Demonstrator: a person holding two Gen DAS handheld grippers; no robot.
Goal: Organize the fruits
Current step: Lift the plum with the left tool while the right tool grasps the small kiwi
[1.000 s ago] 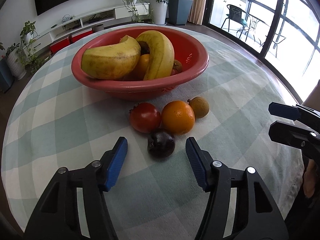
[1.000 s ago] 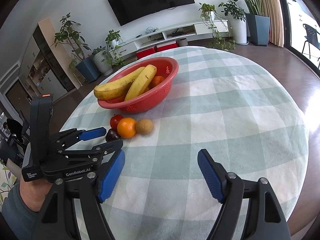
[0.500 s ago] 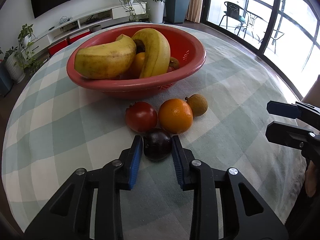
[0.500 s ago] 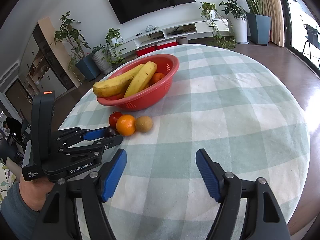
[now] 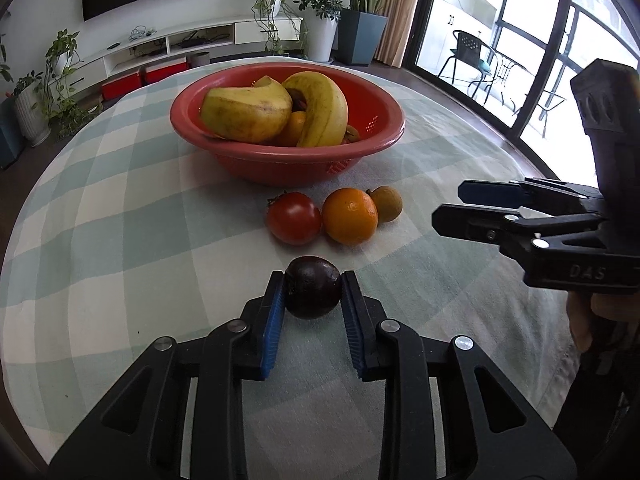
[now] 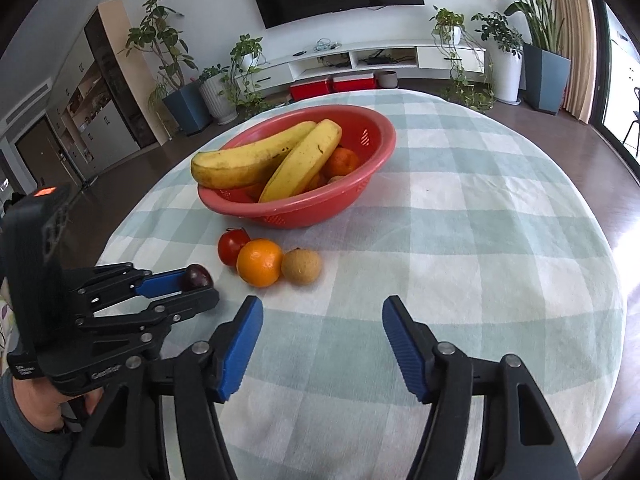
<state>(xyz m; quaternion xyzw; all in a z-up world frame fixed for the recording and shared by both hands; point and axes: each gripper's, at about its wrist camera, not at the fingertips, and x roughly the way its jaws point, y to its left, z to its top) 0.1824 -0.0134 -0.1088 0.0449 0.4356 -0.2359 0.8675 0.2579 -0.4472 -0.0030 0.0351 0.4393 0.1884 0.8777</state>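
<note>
The dark round fruit [image 5: 313, 286] is looking small, light and smooth; the left claw [image 5: 313, 312] is squeezing its sides, while the right claw [image 6: 322, 344] is hanging apart, holding nothing.

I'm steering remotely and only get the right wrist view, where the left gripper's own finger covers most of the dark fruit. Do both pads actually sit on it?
Observer: Yes. In the left wrist view both blue pads press the sides of the dark purple fruit, held by the left gripper.
Operator: Is it deep in the jaws?
Observer: No, it sits at the fingertips, most of the pads bare behind it.
Operator: Anything in the right gripper?
Observer: Nothing lies between the right gripper fingers; its jaws have just been closing, over bare tablecloth.
</note>
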